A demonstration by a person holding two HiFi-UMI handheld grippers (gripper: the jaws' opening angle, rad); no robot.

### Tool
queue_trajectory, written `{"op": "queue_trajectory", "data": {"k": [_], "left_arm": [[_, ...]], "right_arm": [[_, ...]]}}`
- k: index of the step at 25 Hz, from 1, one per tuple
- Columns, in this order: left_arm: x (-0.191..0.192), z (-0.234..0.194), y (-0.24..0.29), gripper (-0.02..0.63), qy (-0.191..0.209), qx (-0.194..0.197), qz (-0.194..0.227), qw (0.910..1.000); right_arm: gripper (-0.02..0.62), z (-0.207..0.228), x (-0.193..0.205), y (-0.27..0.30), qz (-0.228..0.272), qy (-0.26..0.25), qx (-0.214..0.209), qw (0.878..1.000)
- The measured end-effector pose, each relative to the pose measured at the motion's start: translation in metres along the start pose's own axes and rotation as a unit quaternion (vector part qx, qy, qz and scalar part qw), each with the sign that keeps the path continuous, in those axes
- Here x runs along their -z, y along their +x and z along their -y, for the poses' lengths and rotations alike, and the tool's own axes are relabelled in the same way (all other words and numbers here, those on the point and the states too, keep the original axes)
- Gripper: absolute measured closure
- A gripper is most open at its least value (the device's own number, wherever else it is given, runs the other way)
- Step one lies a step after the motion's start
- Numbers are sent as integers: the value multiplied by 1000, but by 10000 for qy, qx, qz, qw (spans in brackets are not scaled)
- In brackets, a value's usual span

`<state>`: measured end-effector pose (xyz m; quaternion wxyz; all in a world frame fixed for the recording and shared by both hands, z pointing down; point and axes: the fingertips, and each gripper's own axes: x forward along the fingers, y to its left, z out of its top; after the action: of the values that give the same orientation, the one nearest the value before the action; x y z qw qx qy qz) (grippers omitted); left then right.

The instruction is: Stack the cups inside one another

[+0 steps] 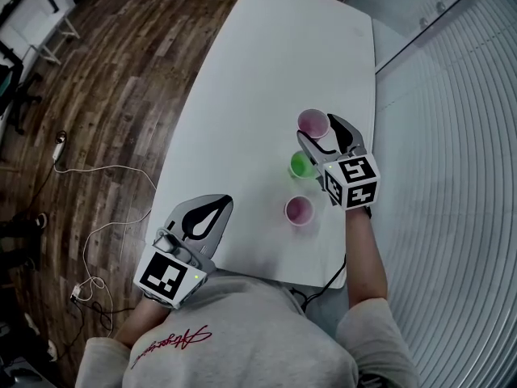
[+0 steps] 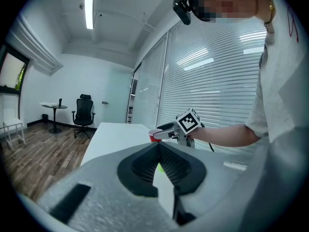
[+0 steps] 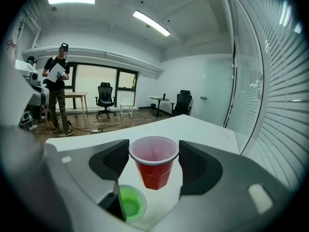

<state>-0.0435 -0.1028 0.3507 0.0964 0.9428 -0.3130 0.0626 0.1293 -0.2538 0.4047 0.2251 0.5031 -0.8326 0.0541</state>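
the person's grey shirt fills the bottom of the head view, cut off by the frame. just beyond it the left gripper hangs at the near left edge of the white table, jaws closed tip to tip on nothing. the right gripper has its jaws wide, pressing both sides of the rim of a red cup, whose base looks lifted off the tabletop. a green cup stands just beside it, partly hidden behind a jaw in the right gripper view. a third cup, pink inside with its outside hidden from above, stands nearer the person, apart from the green one.
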Motion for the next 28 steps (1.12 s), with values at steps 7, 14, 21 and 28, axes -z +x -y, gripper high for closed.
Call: {"op": "queue_trajectory", "data": {"k": [7,14,21,28], "left_arm": [[9,9,-8,612,26,179,-167,9997],[9,14,-12,612,81,275,-87,9996],[10,20,-15,612,102,366,-77,9993],[11,29,-13,612,136,532,-118,9984]], "right_arm": [[272,-11,1,-19,53,50,73,9999],[272,-19,5,-33,77,70,169,9998],[272,-29,2,-51,195,134,211,9995],[272,-39,-1,-72,313,273,244,9988]]}}
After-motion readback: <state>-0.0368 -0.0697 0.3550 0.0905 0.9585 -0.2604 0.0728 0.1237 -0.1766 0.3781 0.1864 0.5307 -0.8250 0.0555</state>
